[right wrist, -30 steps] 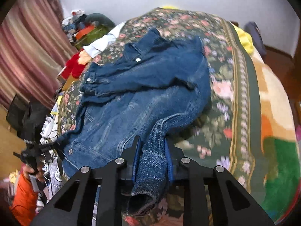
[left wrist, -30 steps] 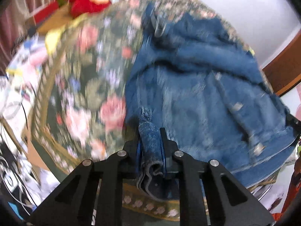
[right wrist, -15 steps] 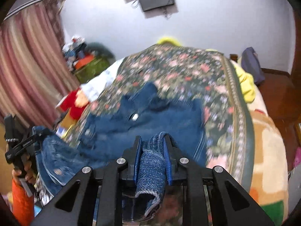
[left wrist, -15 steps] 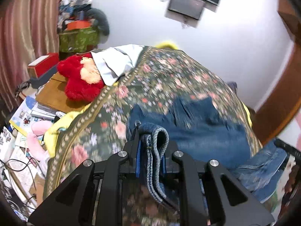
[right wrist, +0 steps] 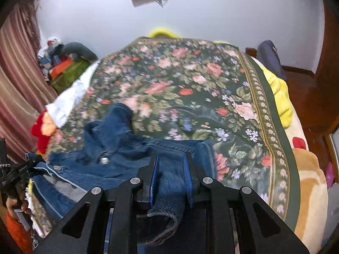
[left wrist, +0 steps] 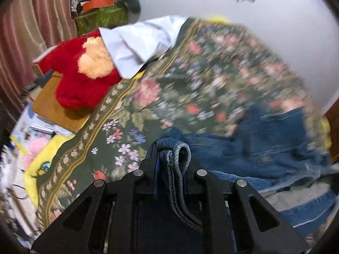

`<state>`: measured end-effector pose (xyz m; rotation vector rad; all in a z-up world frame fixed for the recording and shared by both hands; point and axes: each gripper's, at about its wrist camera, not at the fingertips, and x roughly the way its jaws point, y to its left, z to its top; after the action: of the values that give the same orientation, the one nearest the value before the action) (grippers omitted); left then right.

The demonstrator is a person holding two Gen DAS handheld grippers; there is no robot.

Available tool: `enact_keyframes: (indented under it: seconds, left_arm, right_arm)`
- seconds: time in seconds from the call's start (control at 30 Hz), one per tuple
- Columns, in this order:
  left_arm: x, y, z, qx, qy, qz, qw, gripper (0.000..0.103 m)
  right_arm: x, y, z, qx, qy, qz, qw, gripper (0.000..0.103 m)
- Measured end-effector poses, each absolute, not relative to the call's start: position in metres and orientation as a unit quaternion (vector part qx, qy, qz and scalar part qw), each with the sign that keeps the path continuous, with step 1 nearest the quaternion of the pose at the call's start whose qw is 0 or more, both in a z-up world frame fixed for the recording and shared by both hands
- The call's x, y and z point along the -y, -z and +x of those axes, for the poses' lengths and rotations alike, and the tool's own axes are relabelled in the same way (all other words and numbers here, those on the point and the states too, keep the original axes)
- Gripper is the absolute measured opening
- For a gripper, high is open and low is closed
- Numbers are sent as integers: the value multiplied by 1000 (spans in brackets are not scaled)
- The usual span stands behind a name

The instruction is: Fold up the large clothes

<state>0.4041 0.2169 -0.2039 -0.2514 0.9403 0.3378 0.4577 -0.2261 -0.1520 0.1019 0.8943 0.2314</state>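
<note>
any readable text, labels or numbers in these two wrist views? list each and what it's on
None can be read.
Papers and booklets on the floor beside the bed: print blurred.
Yellow cloth by the bedspread: a small picture, no legible words.
Left claw's handle: faint light marks, too small.
Denim jacket: no label showing.

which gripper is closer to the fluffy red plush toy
Left. The left gripper, shut on the blue denim jacket, is on the bed's plush toy side. The right gripper grips the jacket further across.
</note>
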Motion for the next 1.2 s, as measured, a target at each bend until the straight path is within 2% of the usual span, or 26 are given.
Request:
enact_keyframes:
  seconds: [0.1,0.2,0.3,0.37,0.43,0.47,0.63,0.8,0.93,1.07,1.2]
  left_arm:
    - [-221,225,414,-467,-158,-114,863,19]
    - [-208,220,414,-468,-150,-53,870,23]
    - [-197,206,408,-472,-134,-18,871,30]
    - [-197,188,399,-463,-127,-24,877,43]
    - [-197,168,388,-440,-127,-28,889,50]
    - [-197,153,379,-426,-128,-27,895,58]
    - [-187,123,349,-400,-116,-10,909,79]
    - [-164,138,324,-433,-54,6,900,81]
    - [-137,177,318,-470,-10,35,882,81]
    - [-112,214,332,-496,45,71,864,81]
    - [-100,231,370,-503,17,136,853,81]
  right_arm:
    - [254,160,476,-427,-19,21,904,19]
    - [308,168,485,-463,-24,112,879,19]
    - [334,166,473,-468,-28,140,872,19]
    - [335,160,459,-470,-35,111,875,19]
    - [327,153,442,-468,-52,78,879,19]
    - [318,149,429,-466,-71,58,880,19]
    - [269,135,387,-464,-150,-5,873,20]
    - [217,135,358,-461,-215,-58,859,20]
    - [177,156,347,-476,-251,-90,838,20]
    - [142,192,349,-507,-277,-119,807,20]
    - [123,210,370,-516,-281,-138,797,20]
